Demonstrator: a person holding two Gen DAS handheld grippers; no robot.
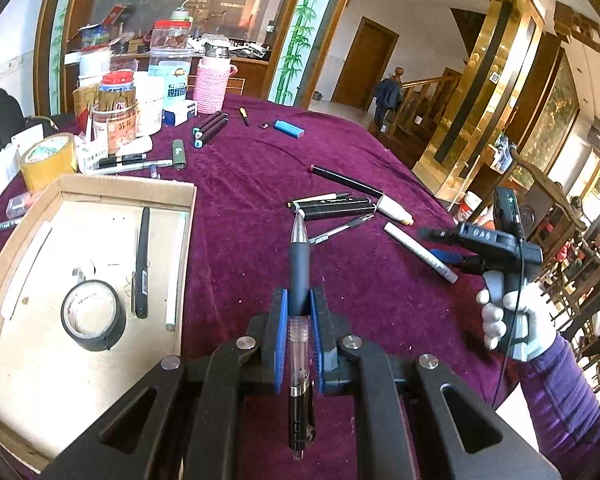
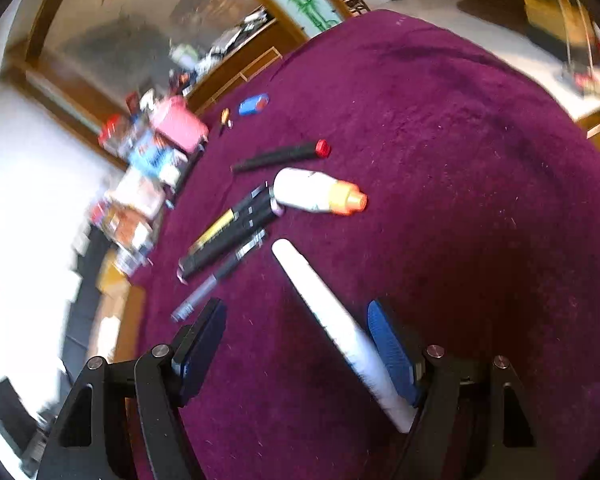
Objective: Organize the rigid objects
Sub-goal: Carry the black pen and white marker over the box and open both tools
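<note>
Left gripper (image 1: 299, 304) — blue pads clamped tight on a clear-barrelled pen (image 1: 299, 280) with black grip, tip pointing away over the purple tabletop (image 1: 260, 160), just right of the tray.

Cardboard tray (image 1: 188, 216), far left: holds a black tape roll (image 1: 93, 316), a black pen (image 1: 141, 264) and a white stick (image 1: 172, 300) lying side by side.

Yellow tape roll (image 1: 49, 162), jars and a pink-sleeved bottle (image 1: 211, 84) behind the tray.

Centre of tabletop: cluster of black markers (image 1: 332, 206), a clear pen (image 1: 344, 228), a white tube with orange cap (image 2: 320, 192), a red-capped black marker (image 2: 280, 156); a blue lighter (image 1: 289, 128) farther back.

White marker (image 2: 332, 320) — lying on the cloth between the right gripper's pads, close by the right-hand one; contact unclear through blur.

Right gripper (image 2: 300, 332), gloved hand (image 1: 512, 320) on its handle: jaws spread wide, gripping nothing.
</note>
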